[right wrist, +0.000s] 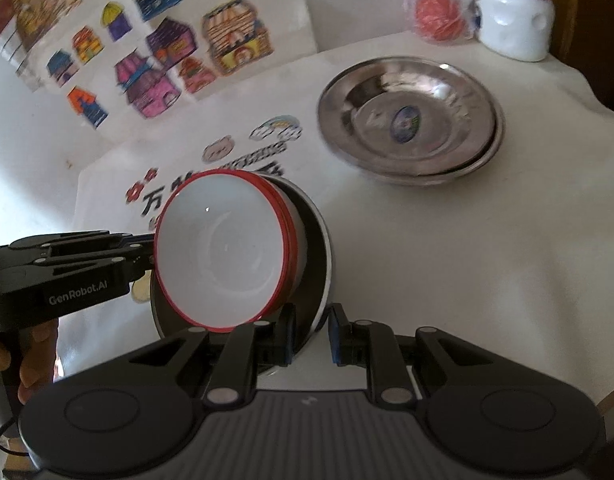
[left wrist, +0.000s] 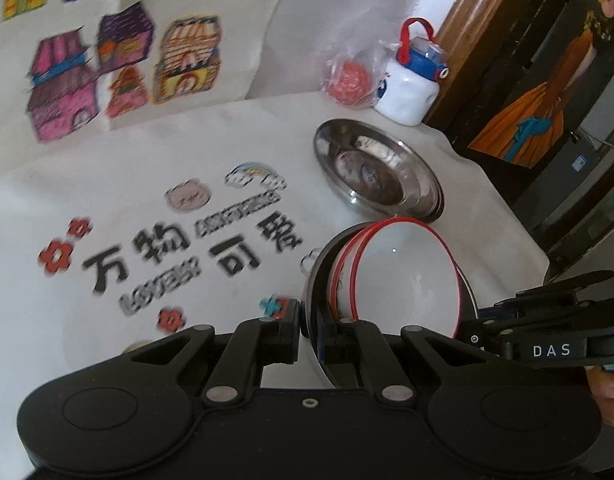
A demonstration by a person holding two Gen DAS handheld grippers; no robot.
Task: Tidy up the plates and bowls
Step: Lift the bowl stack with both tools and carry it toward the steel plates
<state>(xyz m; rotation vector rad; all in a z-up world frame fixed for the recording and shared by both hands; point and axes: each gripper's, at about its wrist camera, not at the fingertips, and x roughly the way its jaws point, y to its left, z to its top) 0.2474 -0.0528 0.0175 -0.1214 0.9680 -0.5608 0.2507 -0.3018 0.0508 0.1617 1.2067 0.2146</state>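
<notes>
In the left wrist view, my left gripper [left wrist: 307,330] is pinching the rim of a steel plate [left wrist: 311,292], one finger on each side of the edge. The plate is tilted up, and inside it sit nested white bowls with red rims [left wrist: 403,276]. Behind it, a stack of steel plates [left wrist: 377,168] rests on the white tablecloth [left wrist: 107,280], near a white bottle [left wrist: 407,92] and a bagged red thing [left wrist: 349,82]. The right gripper [left wrist: 483,336] comes in from the right edge; I cannot tell from here how its fingers stand. In the right wrist view, my right gripper [right wrist: 311,334] has the same plate's [right wrist: 321,264] rim between its fingers, with a small gap visible on the right side. The bowls [right wrist: 223,252] lean toward the camera. The left gripper [right wrist: 149,254] reaches the plate from the left.
</notes>
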